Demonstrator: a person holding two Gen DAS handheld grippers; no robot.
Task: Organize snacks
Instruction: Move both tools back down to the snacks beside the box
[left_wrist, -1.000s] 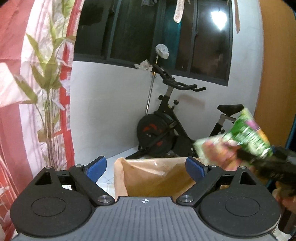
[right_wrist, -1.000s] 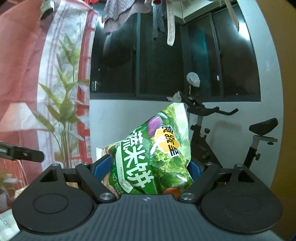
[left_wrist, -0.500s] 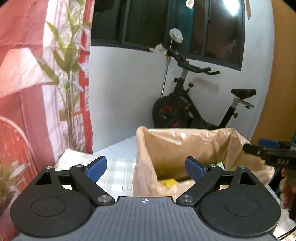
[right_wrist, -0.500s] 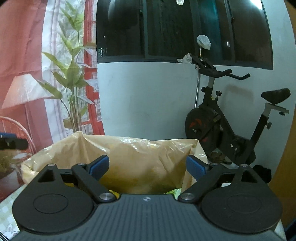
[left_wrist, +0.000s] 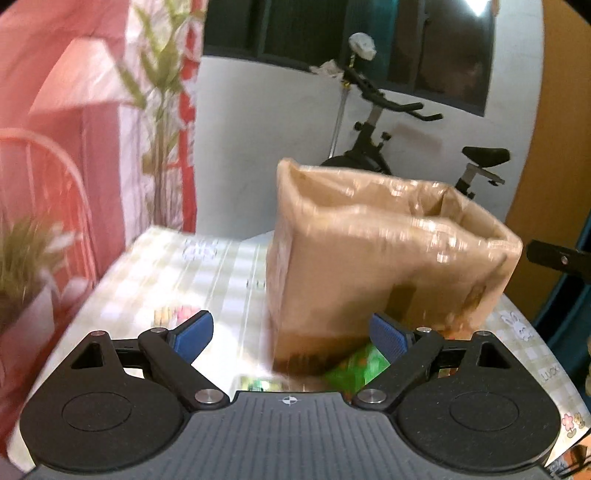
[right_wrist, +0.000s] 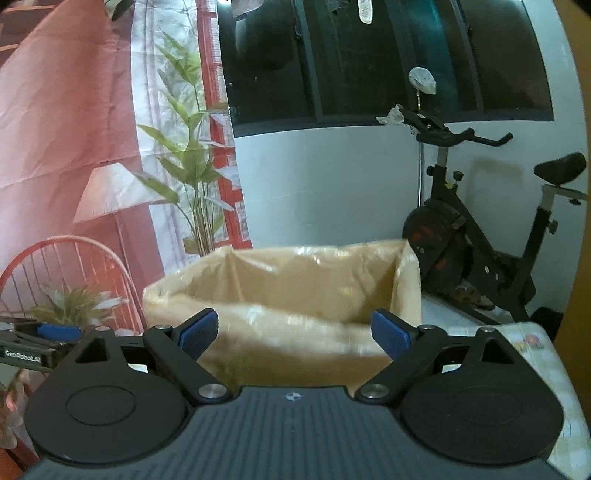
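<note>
On the checked tablecloth (left_wrist: 207, 273) in front of you stands the bag-lined cardboard box (left_wrist: 388, 266), and both tools face it with nothing in them: your left gripper (left_wrist: 291, 332) is spread wide and empty, and your right gripper (right_wrist: 295, 328) is likewise released and holding nothing. A green snack packet (left_wrist: 354, 369) lies on the cloth against the box's near bottom corner, just ahead of the left gripper's right pad; another printed packet (left_wrist: 177, 314) shows blurred near its left pad.

The risk, as I judge it, is the box itself. It looks light and its plastic liner (right_wrist: 295, 273) is loose at the rim, so if you reach for the green packet and nudge the corner, the box could slide or tip. A finger could also snag the liner and drag it out. The left view is smeared by motion, so slow down before closing.

Readable writing: "GenRoboAI" on the left gripper's side in the right view, and "LUCK" on the cloth's edge.
</note>
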